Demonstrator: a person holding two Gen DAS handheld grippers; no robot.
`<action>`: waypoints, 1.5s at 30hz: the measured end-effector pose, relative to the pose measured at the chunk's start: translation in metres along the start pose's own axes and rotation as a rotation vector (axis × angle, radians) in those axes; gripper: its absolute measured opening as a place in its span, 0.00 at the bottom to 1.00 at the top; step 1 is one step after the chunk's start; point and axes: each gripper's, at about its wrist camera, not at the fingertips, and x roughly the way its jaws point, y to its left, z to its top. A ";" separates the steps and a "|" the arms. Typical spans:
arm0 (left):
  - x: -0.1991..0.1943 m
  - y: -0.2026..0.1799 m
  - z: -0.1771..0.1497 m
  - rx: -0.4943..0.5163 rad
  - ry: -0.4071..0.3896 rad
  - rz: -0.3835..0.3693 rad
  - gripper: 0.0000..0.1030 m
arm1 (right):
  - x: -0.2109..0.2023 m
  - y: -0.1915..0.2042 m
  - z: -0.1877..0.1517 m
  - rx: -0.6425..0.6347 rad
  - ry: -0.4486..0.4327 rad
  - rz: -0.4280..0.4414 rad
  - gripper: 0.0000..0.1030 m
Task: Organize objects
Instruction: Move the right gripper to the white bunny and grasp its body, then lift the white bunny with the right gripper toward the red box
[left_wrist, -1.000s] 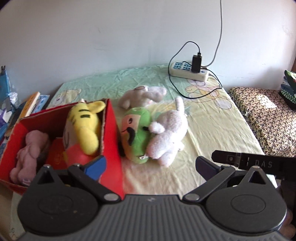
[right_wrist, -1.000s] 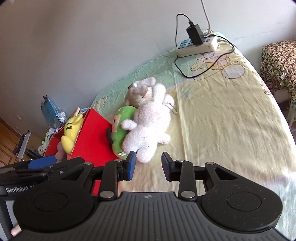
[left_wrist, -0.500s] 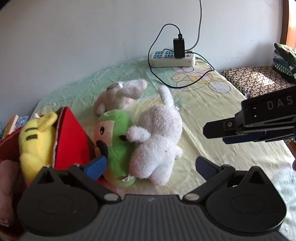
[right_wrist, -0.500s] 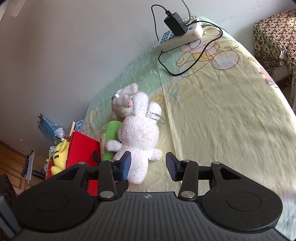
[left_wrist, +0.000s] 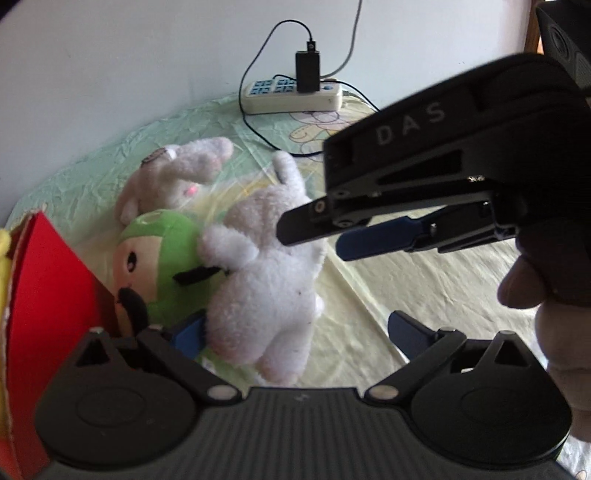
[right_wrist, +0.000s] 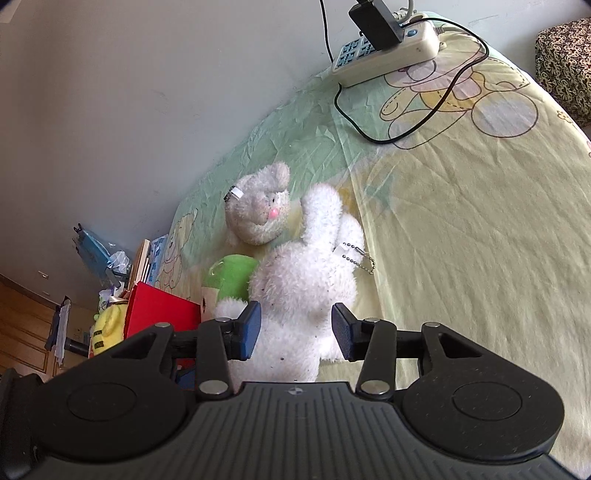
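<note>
Both grippers have come closer to the toys since before. From the left: a red box (left_wrist: 48, 295) (a yellow toy (right_wrist: 105, 326) inside), a green doll (left_wrist: 162, 266), then the white bunny (right_wrist: 303, 295) on the bed (right_wrist: 461, 221). Left gripper (left_wrist: 295, 332) is wide, closing. Right gripper (right_wrist: 295, 328) sits half open around the bunny, not squeezing.

Your left gripper (left_wrist: 295, 334) points steeply down with its jaws wide and closing. Your right gripper (right_wrist: 295, 328) tilts down, jaws about half apart; from the left wrist view it crosses overhead, held in your right hand (left_wrist: 546, 295), a fingertip showing on the handle.
</note>
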 end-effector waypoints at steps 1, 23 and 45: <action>0.002 -0.005 0.000 0.010 0.001 -0.006 0.97 | -0.002 -0.003 0.001 0.004 0.001 -0.005 0.45; 0.010 -0.018 0.012 -0.056 -0.005 -0.190 0.96 | -0.026 -0.038 0.027 -0.084 -0.026 -0.052 0.51; 0.054 0.003 0.029 -0.229 0.096 -0.416 0.75 | -0.012 -0.068 0.014 0.122 0.007 0.047 0.41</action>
